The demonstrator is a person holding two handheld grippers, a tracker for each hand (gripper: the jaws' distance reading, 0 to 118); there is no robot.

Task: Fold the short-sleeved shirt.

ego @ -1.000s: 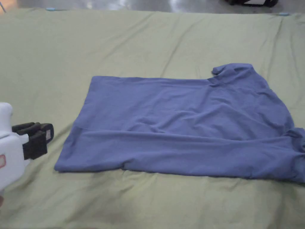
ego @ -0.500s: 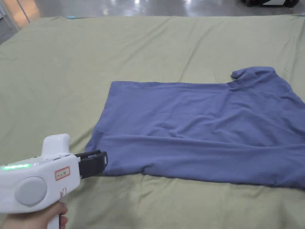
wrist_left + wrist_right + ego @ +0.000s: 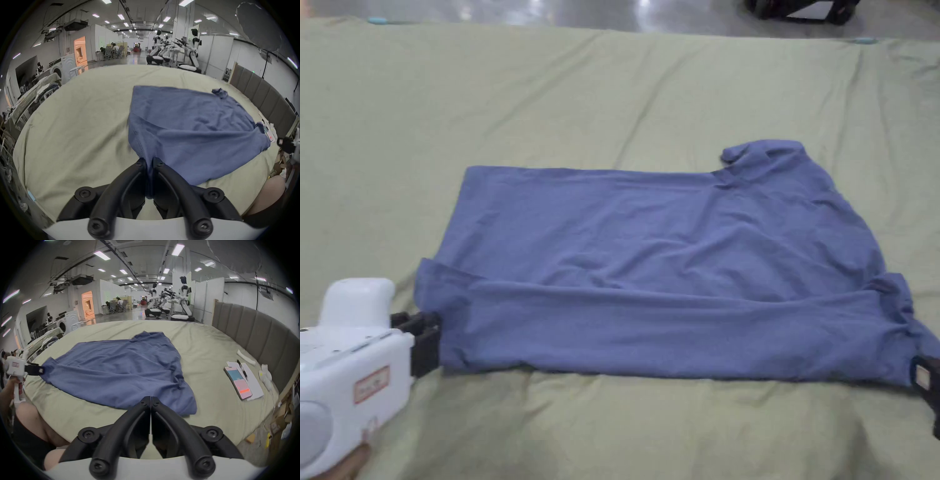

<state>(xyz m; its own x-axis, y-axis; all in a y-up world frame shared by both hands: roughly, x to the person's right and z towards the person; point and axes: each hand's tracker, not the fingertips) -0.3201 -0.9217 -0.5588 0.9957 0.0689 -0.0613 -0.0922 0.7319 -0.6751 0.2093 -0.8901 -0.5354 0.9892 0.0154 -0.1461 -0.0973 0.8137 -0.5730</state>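
Observation:
A blue short-sleeved shirt (image 3: 650, 262) lies spread on the green bed sheet (image 3: 612, 94), hem to the left, sleeves to the right. Its near long side is folded over. My left gripper (image 3: 428, 340) is shut on the near left hem corner, and the cloth shows pinched between its jaws in the left gripper view (image 3: 149, 162). The right gripper view shows this corner (image 3: 48, 365) raised a little. My right gripper (image 3: 925, 378) sits at the shirt's near right corner. Its jaws (image 3: 150, 398) are pressed together over the shirt's edge with no cloth seen between them.
A phone (image 3: 238, 381) on white papers and a pen lie on the sheet to the right of the shirt. A padded grey headboard (image 3: 253, 337) bounds the bed's right side. The person's knee (image 3: 266, 194) is at the near edge. Humanoid robots (image 3: 183, 296) stand beyond the bed.
My left gripper moved from the sheet left of the shirt onto its near left corner, shut on it and drew it up. My right gripper has come into the head view at the right.

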